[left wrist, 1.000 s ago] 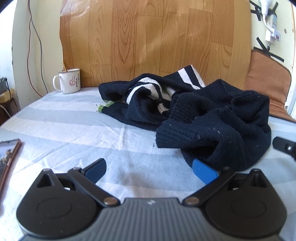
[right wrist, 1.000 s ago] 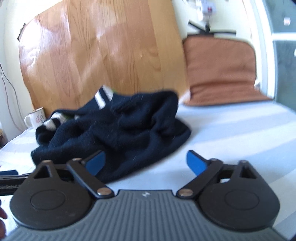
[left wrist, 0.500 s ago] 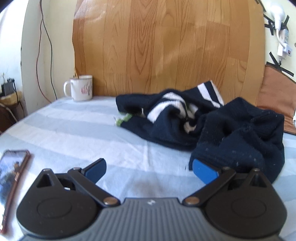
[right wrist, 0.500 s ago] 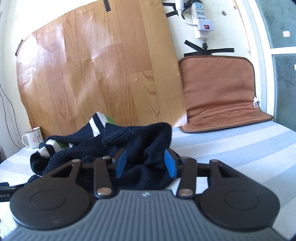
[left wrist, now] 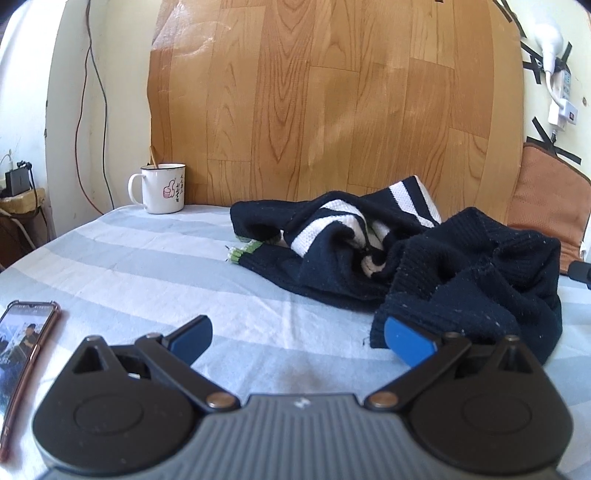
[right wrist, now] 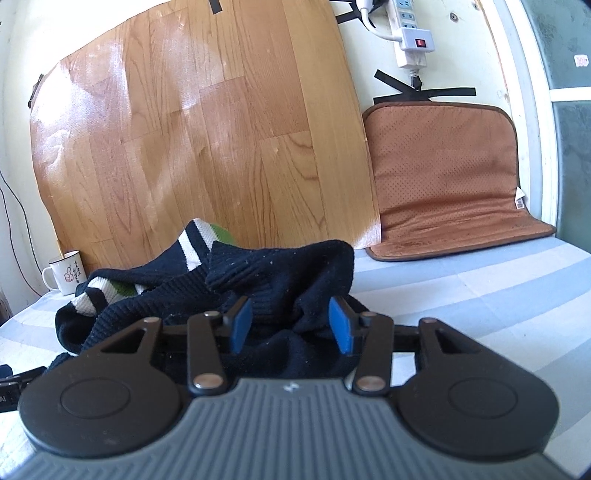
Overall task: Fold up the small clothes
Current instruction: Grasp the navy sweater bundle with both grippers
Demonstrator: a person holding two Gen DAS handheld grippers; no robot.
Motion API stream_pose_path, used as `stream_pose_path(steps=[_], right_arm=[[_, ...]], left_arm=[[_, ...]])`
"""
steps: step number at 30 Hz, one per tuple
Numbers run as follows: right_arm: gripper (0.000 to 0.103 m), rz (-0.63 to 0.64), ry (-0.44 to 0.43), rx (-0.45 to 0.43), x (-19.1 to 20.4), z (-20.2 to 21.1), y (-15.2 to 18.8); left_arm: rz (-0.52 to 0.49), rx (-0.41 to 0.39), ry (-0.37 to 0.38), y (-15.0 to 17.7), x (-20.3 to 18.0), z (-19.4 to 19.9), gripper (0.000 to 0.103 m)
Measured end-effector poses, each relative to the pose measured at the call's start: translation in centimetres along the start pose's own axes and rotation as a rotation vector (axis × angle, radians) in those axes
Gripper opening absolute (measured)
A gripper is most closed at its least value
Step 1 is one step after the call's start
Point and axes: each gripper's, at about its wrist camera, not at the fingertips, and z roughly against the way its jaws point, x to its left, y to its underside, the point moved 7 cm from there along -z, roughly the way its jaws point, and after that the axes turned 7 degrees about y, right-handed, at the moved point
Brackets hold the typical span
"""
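A small navy knit sweater (left wrist: pixel 436 266) with white stripes and a green hem lies crumpled on the striped sheet (left wrist: pixel 155 266). My left gripper (left wrist: pixel 299 338) is open and empty, low over the sheet, its right pad at the sweater's near edge. In the right wrist view the sweater (right wrist: pixel 280 273) bunches between the blue pads of my right gripper (right wrist: pixel 290 325), whose jaws stand half closed around a fold with a gap still showing; whether the pads touch the fabric I cannot tell.
A white enamel mug (left wrist: pixel 162 188) stands at the back left by the wood-pattern board (left wrist: pixel 332 96). A phone (left wrist: pixel 22 343) lies at the left edge. A brown cushion (right wrist: pixel 447 177) leans on the wall at the right, under a power strip (right wrist: pixel 410 33).
My right gripper moved in onto the sweater and its jaws narrowed from wide open to half closed. My left gripper drew back and left slightly, staying open.
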Motion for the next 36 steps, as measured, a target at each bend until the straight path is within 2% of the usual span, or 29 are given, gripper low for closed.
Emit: stream_pose_path(steps=[7, 14, 16, 21, 24, 26, 28, 29, 30, 32, 33, 34, 35, 36], right_arm=[[0.051, -0.022, 0.011, 0.018, -0.8, -0.4, -0.1], [0.054, 0.023, -0.003, 0.017, -0.3, -0.7, -0.8], [0.057, 0.034, -0.015, 0.014, 0.0, -0.7, -1.1], [0.07, 0.051, -0.038, 0.046, 0.5, -1.7, -1.2], [0.071, 0.056, -0.058, 0.068, 1.1, -2.4, -1.3], [0.076, 0.095, -0.071, 0.06, 1.9, -2.7, -1.6], [0.081, 0.164, -0.068, 0.025, 2.6, -3.1, -2.3], [0.085, 0.199, -0.062, 0.008, 2.8, -3.6, -2.7], [0.09, 0.22, -0.063, 0.005, 2.7, -4.2, -3.1], [0.092, 0.262, -0.082, 0.026, 2.7, -5.7, -3.6], [0.092, 0.284, -0.078, 0.037, 2.6, -6.6, -3.7], [0.092, 0.309, -0.07, 0.051, 2.6, -7.6, -3.6], [0.09, 0.327, -0.067, 0.073, 2.4, -8.8, -3.5], [0.067, 0.329, -0.071, 0.106, 2.2, -9.7, -3.4]], left_arm=[[0.016, 0.002, -0.002, 0.1, 0.3, 0.0, 0.103], [0.018, -0.003, 0.007, 0.1, 0.3, 0.2, 0.103], [0.02, -0.002, 0.01, 0.1, 0.3, 0.1, 0.103], [0.021, -0.01, 0.01, 0.1, 0.3, 0.2, 0.103], [0.027, -0.017, 0.02, 0.0, 0.3, 0.3, 0.103], [0.038, -0.022, 0.042, -0.1, 0.3, 0.5, 0.103], [0.059, -0.009, 0.105, -0.2, 0.3, 0.8, 0.103], [0.088, 0.014, 0.166, -0.2, 0.4, 0.9, 0.103], [0.143, 0.042, 0.26, -0.4, 0.4, 1.2, 0.103], [0.276, 0.075, 0.46, -1.1, 0.4, 1.7, 0.103], [0.327, 0.089, 0.537, -1.6, 0.2, 1.7, 0.103], [0.356, 0.107, 0.575, -2.0, -0.1, 1.3, 0.103], [0.361, 0.123, 0.577, -2.3, -0.4, 0.7, 0.103], [0.347, 0.139, 0.556, -2.4, -0.9, -0.1, 0.102]])
